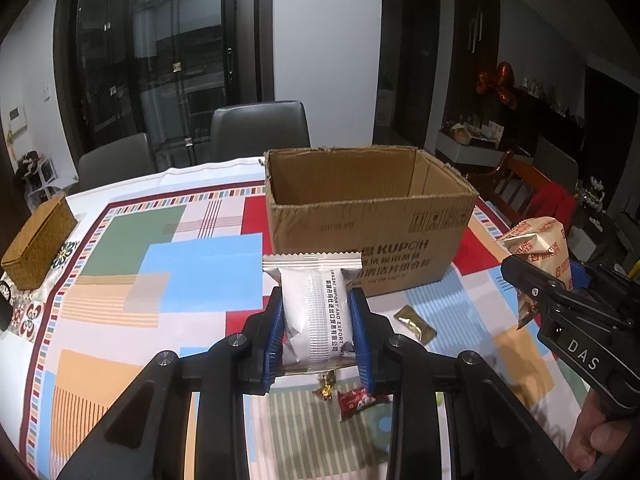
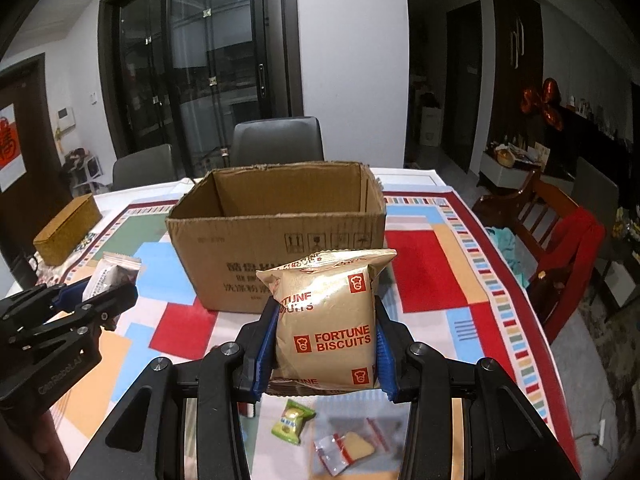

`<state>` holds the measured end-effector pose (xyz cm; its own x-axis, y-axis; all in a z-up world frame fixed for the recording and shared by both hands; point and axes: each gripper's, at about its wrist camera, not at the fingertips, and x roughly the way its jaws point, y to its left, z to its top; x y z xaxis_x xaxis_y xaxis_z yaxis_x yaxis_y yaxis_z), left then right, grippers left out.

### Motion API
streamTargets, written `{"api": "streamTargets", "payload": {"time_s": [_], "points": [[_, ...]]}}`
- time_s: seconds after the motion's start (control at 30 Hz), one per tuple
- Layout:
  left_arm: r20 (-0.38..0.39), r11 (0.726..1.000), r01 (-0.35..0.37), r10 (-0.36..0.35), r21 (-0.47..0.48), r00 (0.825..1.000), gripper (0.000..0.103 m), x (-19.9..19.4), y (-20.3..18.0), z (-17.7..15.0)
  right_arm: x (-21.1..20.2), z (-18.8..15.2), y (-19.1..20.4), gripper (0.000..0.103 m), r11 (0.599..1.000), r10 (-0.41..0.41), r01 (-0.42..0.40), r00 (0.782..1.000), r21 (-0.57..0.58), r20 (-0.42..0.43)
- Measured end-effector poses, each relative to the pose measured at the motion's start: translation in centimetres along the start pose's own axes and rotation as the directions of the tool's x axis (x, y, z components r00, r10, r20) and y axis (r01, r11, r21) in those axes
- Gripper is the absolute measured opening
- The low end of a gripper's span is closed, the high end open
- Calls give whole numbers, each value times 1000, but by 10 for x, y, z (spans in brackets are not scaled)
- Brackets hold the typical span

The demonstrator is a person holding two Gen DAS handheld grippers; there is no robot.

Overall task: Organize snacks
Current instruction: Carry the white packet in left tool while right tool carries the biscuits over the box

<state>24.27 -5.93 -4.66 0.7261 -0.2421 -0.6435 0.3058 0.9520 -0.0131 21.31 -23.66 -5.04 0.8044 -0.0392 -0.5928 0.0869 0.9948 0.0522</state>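
Snacks are held up in the air, one in each gripper, in front of a brown cardboard box [image 1: 372, 236] with an open top. The left gripper [image 1: 318, 336] has its jaws squeezed on a white snack packet [image 1: 316, 320] that stands upright between the blue pads [image 1: 360, 336]. The right gripper [image 2: 326, 344] has its jaws squeezed on a gold bag of Fortune Biscuits [image 2: 328, 320], also upright. Both snacks are near the box but not inside it.

The box sits on a surface [image 1: 192, 264] covered with a cloth of many colors. More small snacks lie on the cloth below the grippers. Under the left gripper are a red candy [image 1: 358, 400], a little gold and red candy [image 1: 326, 386] and a small gold packet [image 1: 416, 322]. Under the right gripper are a green candy [image 2: 292, 422] and a clear packet with a cracker inside [image 2: 348, 448].

A woven basket box [image 1: 38, 246] sits far to the left on the surface. Gray chairs [image 2: 276, 140] stand behind it.
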Motion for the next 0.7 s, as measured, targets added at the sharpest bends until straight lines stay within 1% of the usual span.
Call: {"api": "streamTargets", "payload": {"time_s": [0.7], "points": [[51,1000,1,-2,3,999,31,11,-5,49,9,43,-5,43,1000,2,0,998,-25,62]]}}
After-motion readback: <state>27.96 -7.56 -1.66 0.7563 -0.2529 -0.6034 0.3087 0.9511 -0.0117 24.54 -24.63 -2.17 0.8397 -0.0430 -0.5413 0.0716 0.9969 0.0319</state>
